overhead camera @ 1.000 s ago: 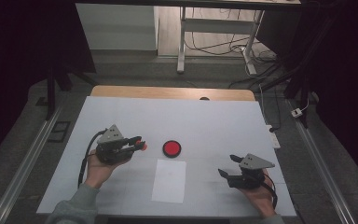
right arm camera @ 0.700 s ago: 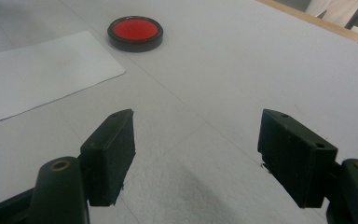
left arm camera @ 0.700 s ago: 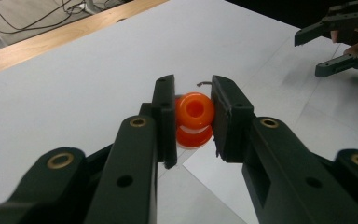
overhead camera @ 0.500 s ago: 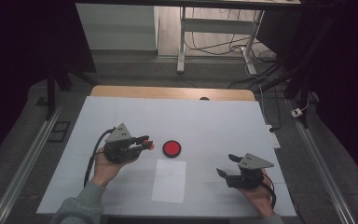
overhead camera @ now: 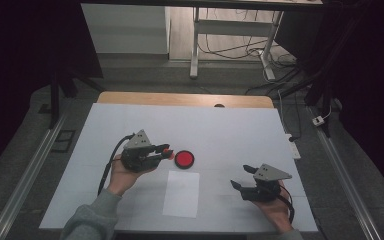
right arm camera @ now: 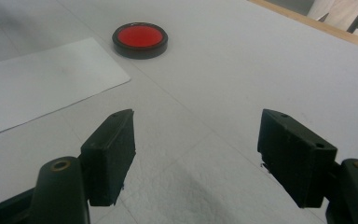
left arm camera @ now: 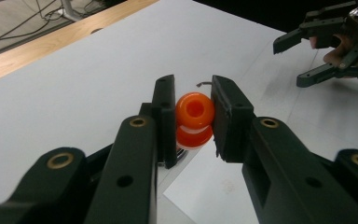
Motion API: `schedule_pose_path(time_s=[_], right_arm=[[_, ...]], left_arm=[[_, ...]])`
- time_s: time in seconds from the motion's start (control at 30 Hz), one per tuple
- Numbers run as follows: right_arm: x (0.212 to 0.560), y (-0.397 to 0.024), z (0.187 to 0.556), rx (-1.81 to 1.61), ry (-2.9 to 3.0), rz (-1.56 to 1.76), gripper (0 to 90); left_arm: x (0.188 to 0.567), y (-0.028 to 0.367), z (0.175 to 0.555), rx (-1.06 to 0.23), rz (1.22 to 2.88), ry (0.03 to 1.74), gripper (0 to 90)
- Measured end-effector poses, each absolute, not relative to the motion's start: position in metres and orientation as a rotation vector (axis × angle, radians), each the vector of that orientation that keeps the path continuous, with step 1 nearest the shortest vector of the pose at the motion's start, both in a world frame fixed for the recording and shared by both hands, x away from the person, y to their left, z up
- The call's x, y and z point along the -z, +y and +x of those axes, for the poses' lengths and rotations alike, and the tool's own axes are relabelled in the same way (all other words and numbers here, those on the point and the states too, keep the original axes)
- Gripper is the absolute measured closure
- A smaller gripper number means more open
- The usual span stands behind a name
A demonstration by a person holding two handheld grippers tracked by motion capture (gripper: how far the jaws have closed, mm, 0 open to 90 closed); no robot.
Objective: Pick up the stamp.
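Observation:
An orange spool-shaped piece [left arm camera: 194,112] sits between the jaws of my left gripper [overhead camera: 164,151], which is shut on it just above the table. Right beside its tips lies a round red disc with a black rim [overhead camera: 184,158], a little to the right. A white sheet of paper [overhead camera: 181,193] lies flat in front of the disc. My right gripper [overhead camera: 240,176] hovers low at the front right with its jaws wide open and nothing between them. The right gripper view looks along its jaws toward the disc [right arm camera: 140,36] and the paper [right arm camera: 42,79].
The table is covered by a white mat [overhead camera: 220,130] with a wooden strip [overhead camera: 180,99] along the far edge. Beyond it stand a metal desk frame [overhead camera: 195,45] and loose cables on the floor. Metal rails run down both sides.
My left gripper has moved right with the orange piece, up close to the red disc. The right gripper has stayed where it was, open.

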State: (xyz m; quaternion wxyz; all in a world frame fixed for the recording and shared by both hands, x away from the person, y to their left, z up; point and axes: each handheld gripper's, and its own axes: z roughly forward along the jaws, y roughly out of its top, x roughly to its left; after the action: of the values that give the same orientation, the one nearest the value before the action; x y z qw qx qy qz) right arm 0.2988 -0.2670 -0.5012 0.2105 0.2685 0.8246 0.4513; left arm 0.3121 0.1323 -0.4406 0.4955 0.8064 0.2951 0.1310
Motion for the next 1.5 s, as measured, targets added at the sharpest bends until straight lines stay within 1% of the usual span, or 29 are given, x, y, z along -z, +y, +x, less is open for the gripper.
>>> schedule_pose_path(time_s=[0.27,0.73,1.5], right_arm=[[0.501,-0.261,0.299,-1.268,2.297,0.735,27.3],[0.501,-0.256,0.297,-1.279,2.304,0.738,27.5],[0.502,-0.24,0.294,-1.292,2.341,0.684,27.6]], left_arm=[[0.442,0.127,0.315,-0.295,1.945,0.699,72.1],[0.45,0.114,0.328,-0.245,1.975,0.657,72.1],[0.448,0.102,0.324,-0.251,1.995,0.63,72.1]])
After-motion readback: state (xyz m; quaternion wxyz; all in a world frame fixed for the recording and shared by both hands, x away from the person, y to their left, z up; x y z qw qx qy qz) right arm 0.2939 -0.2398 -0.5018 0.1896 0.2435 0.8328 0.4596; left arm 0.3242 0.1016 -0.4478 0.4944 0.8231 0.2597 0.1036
